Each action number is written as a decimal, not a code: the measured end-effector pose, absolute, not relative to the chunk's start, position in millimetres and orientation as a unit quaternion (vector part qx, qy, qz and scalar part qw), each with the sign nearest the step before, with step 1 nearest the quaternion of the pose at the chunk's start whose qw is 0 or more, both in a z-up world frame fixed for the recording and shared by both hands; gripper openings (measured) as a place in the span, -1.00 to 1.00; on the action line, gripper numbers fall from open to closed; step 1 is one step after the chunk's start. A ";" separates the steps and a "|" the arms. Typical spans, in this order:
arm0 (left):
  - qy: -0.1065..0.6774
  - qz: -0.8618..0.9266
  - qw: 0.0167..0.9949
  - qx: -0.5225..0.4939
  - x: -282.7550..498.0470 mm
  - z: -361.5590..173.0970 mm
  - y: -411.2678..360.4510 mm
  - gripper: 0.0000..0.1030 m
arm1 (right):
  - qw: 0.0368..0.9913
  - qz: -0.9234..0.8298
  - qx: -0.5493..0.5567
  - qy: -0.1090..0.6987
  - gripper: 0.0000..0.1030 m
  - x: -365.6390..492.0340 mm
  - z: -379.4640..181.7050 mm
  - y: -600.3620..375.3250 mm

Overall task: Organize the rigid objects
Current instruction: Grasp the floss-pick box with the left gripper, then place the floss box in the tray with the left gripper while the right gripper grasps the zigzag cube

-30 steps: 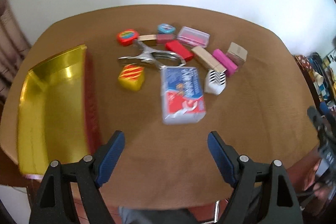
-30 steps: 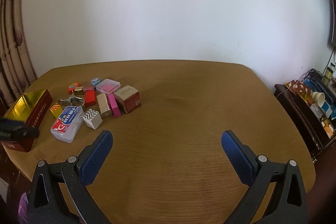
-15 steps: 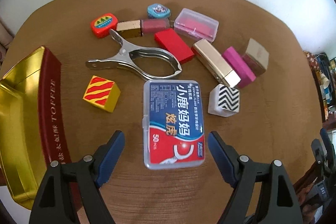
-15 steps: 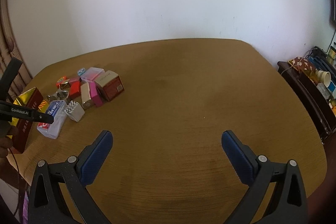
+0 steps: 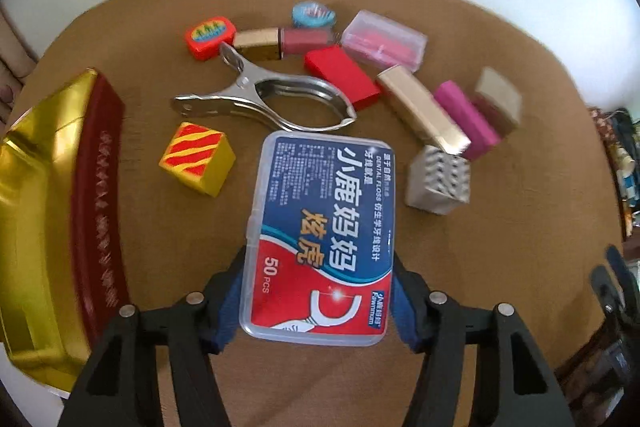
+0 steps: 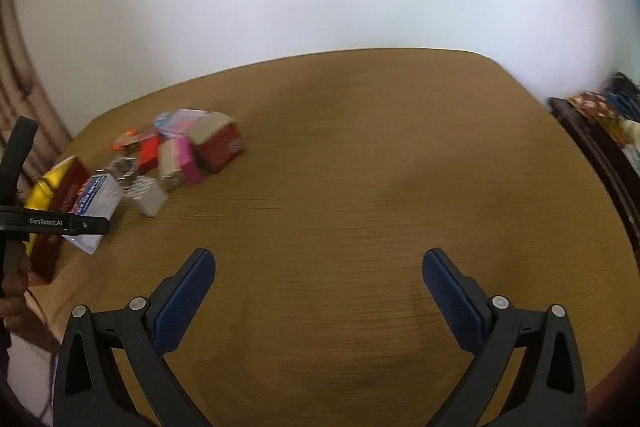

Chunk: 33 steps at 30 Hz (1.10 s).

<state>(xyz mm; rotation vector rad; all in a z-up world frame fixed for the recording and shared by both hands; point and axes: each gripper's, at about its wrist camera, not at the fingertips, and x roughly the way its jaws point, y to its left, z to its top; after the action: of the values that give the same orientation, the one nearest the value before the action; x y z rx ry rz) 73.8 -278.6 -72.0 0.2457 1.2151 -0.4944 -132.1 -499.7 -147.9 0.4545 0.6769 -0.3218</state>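
A clear dental floss box (image 5: 324, 227) with a blue and red label lies flat on the brown table (image 5: 500, 267). My left gripper (image 5: 320, 287) points steeply down over its near end. Its jaws are closing, and the blue pads (image 5: 232, 291) touch both long sides of the box. Beyond the box lie a metal clip (image 5: 272, 99), a yellow striped cube (image 5: 196, 157), a zigzag cube (image 5: 438, 179), a red block (image 5: 342, 77) and several small boxes. My right gripper (image 6: 318, 291) hovers open over bare table, far right of the pile (image 6: 176, 155).
An open gold tin with dark red walls (image 5: 96, 187) stands at the left table edge, close to the floss box. A dark side table with clutter (image 6: 600, 131) stands to the right. A white wall rises behind the table.
My left gripper has come down and forward over the floss box, and its jaws have narrowed from wide apart onto the box's sides. My right gripper has sunk a little and tilted down, still open.
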 end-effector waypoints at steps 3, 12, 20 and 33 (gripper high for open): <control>0.544 -0.236 0.801 0.088 59.5 -45.6 -253.1 0.23 | 0.928 -0.055 0.198 0.310 1.00 -120.5 -132.6 -480.2; 0.515 -0.188 0.834 0.064 28.8 21.5 -186.7 0.23 | 0.922 0.193 0.017 0.334 0.57 -26.1 -90.0 -406.3; 0.525 -0.119 0.842 0.040 66.6 17.8 -118.9 0.24 | 0.884 0.242 -0.056 0.395 0.19 24.4 -95.8 -373.0; 0.542 -0.098 0.834 0.031 107.2 -12.0 -92.8 0.24 | 0.852 0.228 -0.122 0.456 -0.23 61.9 -113.2 -357.8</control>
<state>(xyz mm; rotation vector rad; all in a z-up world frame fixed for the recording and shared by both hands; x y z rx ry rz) 107.2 -92.8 -12.0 0.0660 1.1488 -0.2079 61.9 -357.8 -113.2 -0.2567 0.9594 0.4807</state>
